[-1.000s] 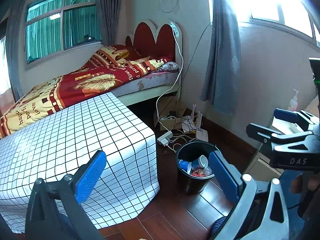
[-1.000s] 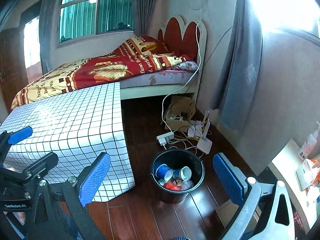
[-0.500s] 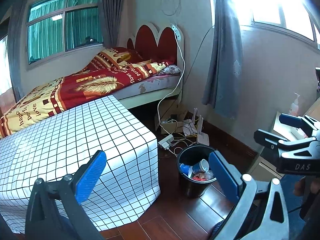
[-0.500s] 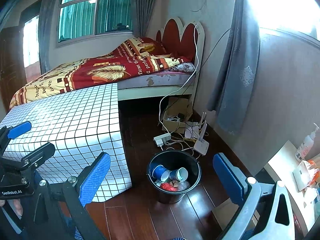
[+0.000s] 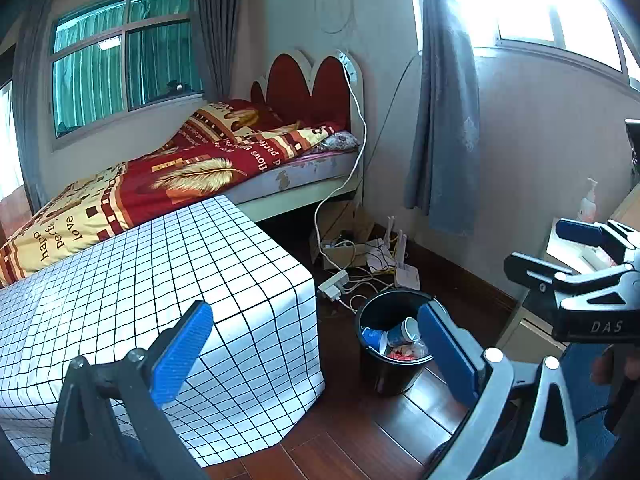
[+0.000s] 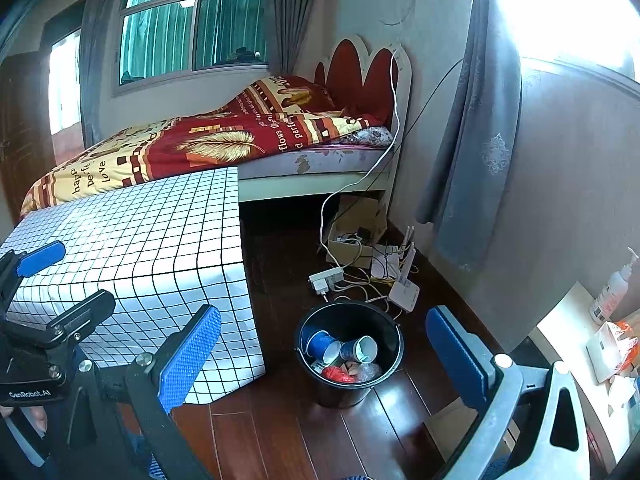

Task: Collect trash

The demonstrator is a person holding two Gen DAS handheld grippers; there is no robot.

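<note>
A black trash bucket stands on the dark wood floor between the grid-cloth table and the wall. It holds blue paper cups, a red wrapper and clear plastic. My left gripper is open and empty, held above the table's corner; it also shows at the left of the right wrist view. My right gripper is open and empty, above the bucket; it also shows at the right of the left wrist view.
A table with a white grid cloth stands left of the bucket. Behind are a bed, a power strip, cables, a router and a cardboard box. A desk with a pump bottle is at right.
Both grippers have drawn back and up a little, so the bucket and table look slightly farther and lower. Both stay open and empty.
</note>
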